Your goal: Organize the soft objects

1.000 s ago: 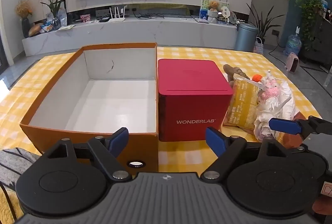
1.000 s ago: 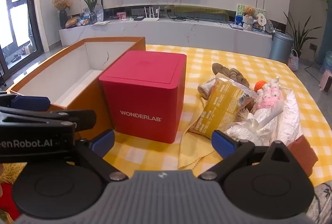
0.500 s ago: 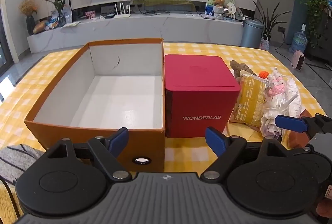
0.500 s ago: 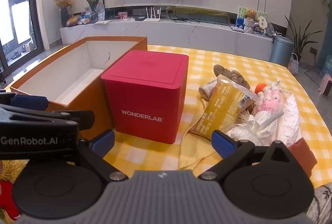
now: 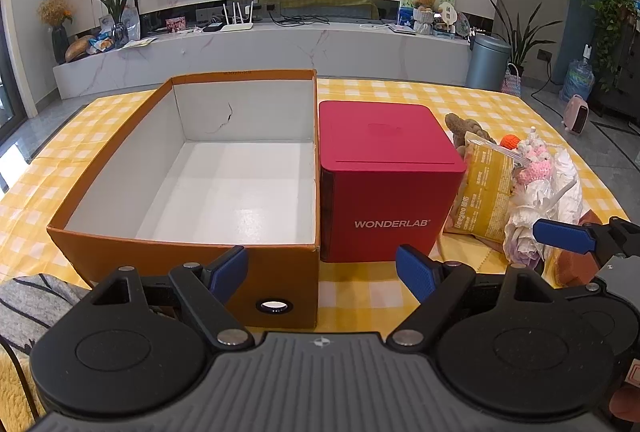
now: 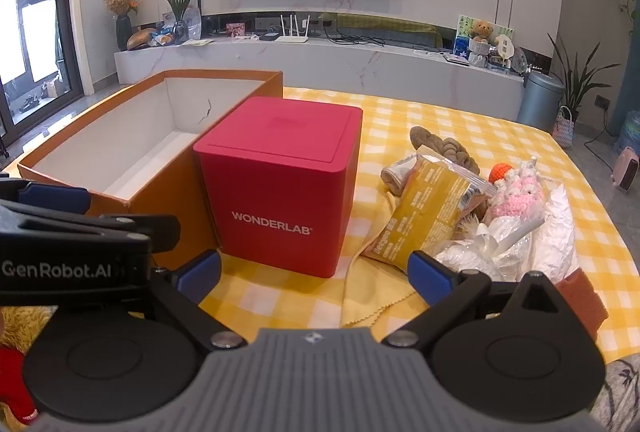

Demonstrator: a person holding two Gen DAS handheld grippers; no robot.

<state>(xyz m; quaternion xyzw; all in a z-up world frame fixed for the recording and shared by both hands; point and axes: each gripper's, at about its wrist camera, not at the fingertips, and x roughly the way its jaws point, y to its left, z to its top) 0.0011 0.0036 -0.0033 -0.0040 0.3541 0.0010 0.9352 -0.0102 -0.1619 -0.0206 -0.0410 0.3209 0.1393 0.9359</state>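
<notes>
The soft objects [image 6: 472, 207] are piled on the worktop [image 6: 440, 119], right of the red box [image 6: 280, 183]. The orange box [image 5: 180, 167] is kept empty, probably to receive them. Both left gripper [image 5: 322, 274] and right gripper [image 6: 314, 272] are held back with wide jaws, nothing gripped.
</notes>
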